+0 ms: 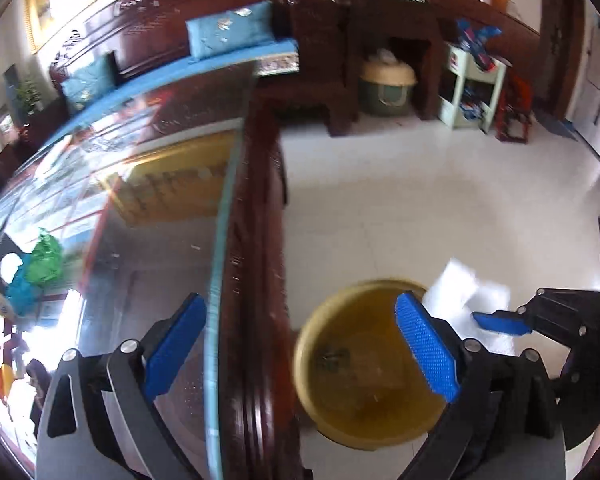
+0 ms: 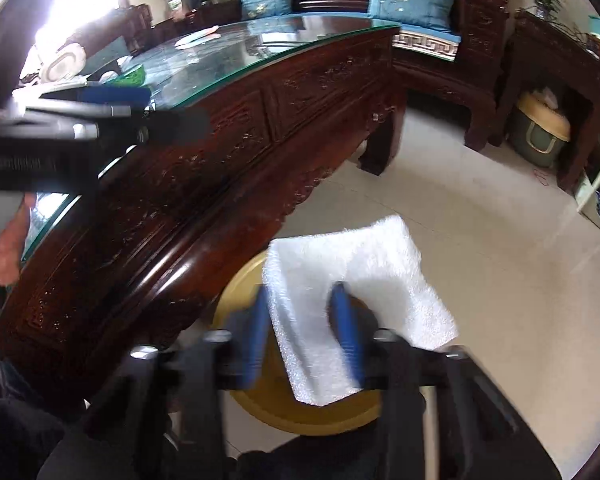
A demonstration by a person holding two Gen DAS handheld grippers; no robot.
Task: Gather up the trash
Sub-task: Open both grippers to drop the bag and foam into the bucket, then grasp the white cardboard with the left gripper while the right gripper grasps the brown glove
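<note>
At floor level beside the table, drop-off stage of trash collection; entries run left to right

1. Green plastic scrap (image 1: 46, 256), with a teal scrap (image 1: 20, 292) touching it: on the glass table top, nine o'clock in the left-wrist view. Uncollected.
2. Glass-topped carved wooden table (image 1: 160, 220): its edge runs from twelve to six o'clock through the left-wrist view, just beside the bin.
3. Left gripper (image 1: 302, 312): jaws spread wide, nothing between them. It straddles the table edge and the bin's near side. Free for the next pick.
4. Yellow round bin (image 1: 364, 320): on the tiled floor at five o'clock in the left-wrist view, close against the table's side. Some dark scraps lie at the bottom.
5. White foam sheet (image 2: 340, 248): the item in hand. It hangs over the bin mouth, centre to six o'clock in the right-wrist view. About half of it overhangs the rim toward three o'clock.
6. Right gripper (image 2: 301, 304): jaws part-way apart with the sheet between them; the pads do not appear to press it.

Handling note, as judgement: the sheet is light and wide, so it may drift or catch on the rim. Carry it toward nine o'clock over the bin's centre, lower it close to the mouth and open fully. Check that it has dropped inside before turning back to the scraps on the table
</note>
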